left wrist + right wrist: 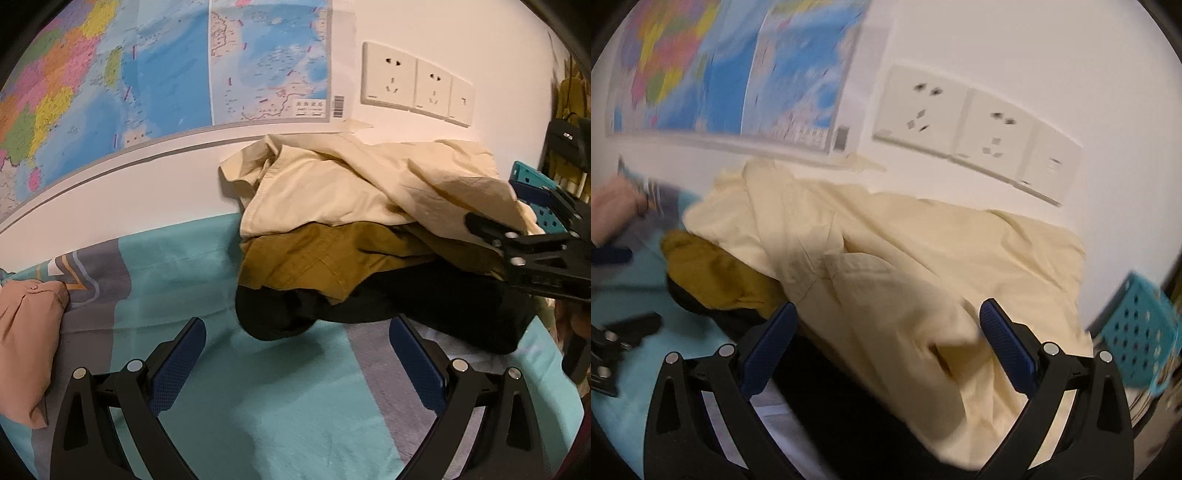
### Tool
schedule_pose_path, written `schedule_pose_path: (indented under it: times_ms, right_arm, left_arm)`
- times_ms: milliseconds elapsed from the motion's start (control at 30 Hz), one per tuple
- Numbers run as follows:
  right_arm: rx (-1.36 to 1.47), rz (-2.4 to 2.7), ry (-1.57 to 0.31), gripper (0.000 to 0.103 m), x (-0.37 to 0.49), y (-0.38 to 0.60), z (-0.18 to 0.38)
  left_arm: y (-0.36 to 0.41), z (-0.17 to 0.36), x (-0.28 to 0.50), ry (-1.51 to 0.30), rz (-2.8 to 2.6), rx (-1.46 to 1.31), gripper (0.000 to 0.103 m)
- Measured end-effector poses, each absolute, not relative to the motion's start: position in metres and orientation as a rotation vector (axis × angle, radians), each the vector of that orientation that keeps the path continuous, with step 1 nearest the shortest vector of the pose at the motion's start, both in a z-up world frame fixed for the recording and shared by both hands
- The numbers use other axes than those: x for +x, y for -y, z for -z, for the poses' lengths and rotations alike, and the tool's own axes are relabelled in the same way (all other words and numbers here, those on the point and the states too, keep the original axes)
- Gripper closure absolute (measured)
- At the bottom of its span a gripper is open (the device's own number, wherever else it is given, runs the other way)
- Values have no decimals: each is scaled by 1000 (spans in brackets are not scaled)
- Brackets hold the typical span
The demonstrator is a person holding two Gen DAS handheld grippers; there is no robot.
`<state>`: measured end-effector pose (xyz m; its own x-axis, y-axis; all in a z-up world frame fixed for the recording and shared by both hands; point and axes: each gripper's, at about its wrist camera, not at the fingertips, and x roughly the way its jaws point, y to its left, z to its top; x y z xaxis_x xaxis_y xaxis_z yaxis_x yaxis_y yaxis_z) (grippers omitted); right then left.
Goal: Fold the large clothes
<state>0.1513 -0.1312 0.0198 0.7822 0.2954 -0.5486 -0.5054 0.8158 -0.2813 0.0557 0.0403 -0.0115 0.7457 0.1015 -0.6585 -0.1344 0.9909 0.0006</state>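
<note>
Both hand-held grippers, left [297,363] and right [888,347], are held released, grasping nothing. A cream garment [923,266] is seen just ahead of the right one, piled on the bed [258,406].

Both the left gripper [297,339] and the right gripper [888,332] have fingers spread wide, gripping nothing.

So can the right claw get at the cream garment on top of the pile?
Probably yes: the right claw is open, right over the cream garment, which lies uncovered on top of the pile.
</note>
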Motion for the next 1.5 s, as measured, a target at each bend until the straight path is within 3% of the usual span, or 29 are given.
schedule_pose_path:
  times_ms: [67, 133, 167, 200, 233, 267, 333, 433, 500, 533, 733, 767, 800, 867, 900, 1233, 1500]
  right_arm:
    - [-501, -492, -513, 6, 158, 121, -14]
    - [-583, -496, -535, 18, 164, 114, -9]
    - [-602, -512, -547, 53, 166, 114, -9]
    - [-601, -535, -560, 77, 167, 117, -12]
    - [-567, -555, -569, 82, 168, 127, -21]
    - [-542, -561, -558, 95, 166, 134, -29]
    - [-435, -549, -513, 95, 166, 160, -57]
    - [-354, -571, -546, 75, 168, 174, -71]
    - [-431, -590, -540, 13, 163, 160, -66]
    - [-500, -603, -522, 8, 161, 148, -61]
    - [-633, -673, -597, 13, 179, 99, -29]
    - [-654, -680, -610, 36, 185, 94, -24]
    - [-640, -694, -637, 70, 191, 93, -23]
    - [-585, -702, -667, 90, 198, 100, -28]
    - [-557, -691, -645, 93, 196, 106, -39]
    - [-153, -598, -317, 95, 175, 241, -223]
    - [-70, -600, -270, 95, 158, 280, -270]
  left_arm:
    - [-42, 14, 59, -727, -136, -43, 7]
    - [-44, 16, 62, -734, -142, -40, 7]
    - [-45, 18, 63, -738, -145, -38, 7]
    - [-47, 19, 64, -741, -150, -35, 7]
    - [-48, 20, 65, -744, -153, -34, 7]
    - [-50, 20, 65, -744, -155, -34, 7]
    - [-55, 21, 66, -740, -166, -27, 7]
    - [-63, 20, 68, -730, -176, -21, 7]
    - [-68, 20, 70, -724, -182, -15, 7]
    - [-70, 21, 72, -724, -185, -16, 7]
    - [-83, 27, 77, -736, -201, -30, 7]
    - [-85, 29, 78, -740, -202, -31, 7]
    - [-86, 30, 77, -742, -203, -30, 7]
    - [-86, 30, 76, -737, -205, -29, 7]
    - [-87, 28, 76, -733, -202, -27, 7]
    - [-69, 1, 79, -600, -28, -45, 7]
    - [-21, -4, 94, -462, 19, 31, 7]
